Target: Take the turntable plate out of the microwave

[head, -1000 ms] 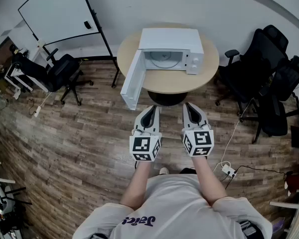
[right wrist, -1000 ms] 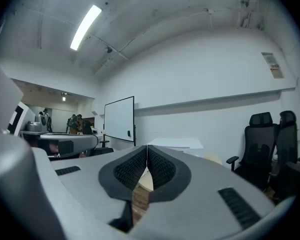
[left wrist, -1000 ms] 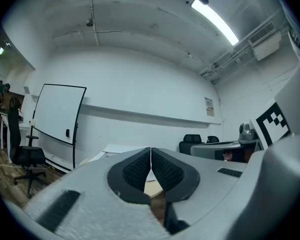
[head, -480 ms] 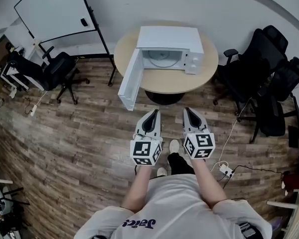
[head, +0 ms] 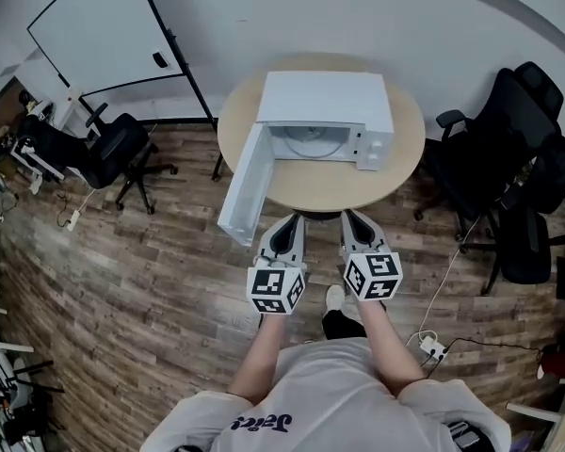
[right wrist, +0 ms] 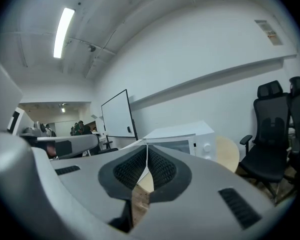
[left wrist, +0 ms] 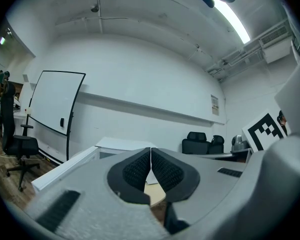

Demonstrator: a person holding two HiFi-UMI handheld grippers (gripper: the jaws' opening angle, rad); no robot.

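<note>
A white microwave (head: 325,111) stands on a round wooden table (head: 320,182) with its door (head: 243,185) swung wide open to the left. Inside, the glass turntable plate (head: 311,139) shows dimly on the cavity floor. Both grippers hover side by side at the table's near edge, pointing at the microwave. My left gripper (head: 284,222) is shut, with nothing between its pads (left wrist: 140,166). My right gripper (head: 351,217) is likewise shut and empty. The microwave (right wrist: 182,136) shows beyond the right gripper (right wrist: 147,146), its door (left wrist: 65,166) beyond the left gripper (left wrist: 150,149).
Black office chairs (head: 490,172) crowd the right of the table, and another chair (head: 104,144) sits at the left. A whiteboard (head: 104,26) on a stand leans by the back wall. A power strip (head: 431,348) and cable lie on the wooden floor at the right.
The person has stepped toward the table. Both shut grippers have moved forward from over the floor to the table's near edge, and the microwave looks closer.
</note>
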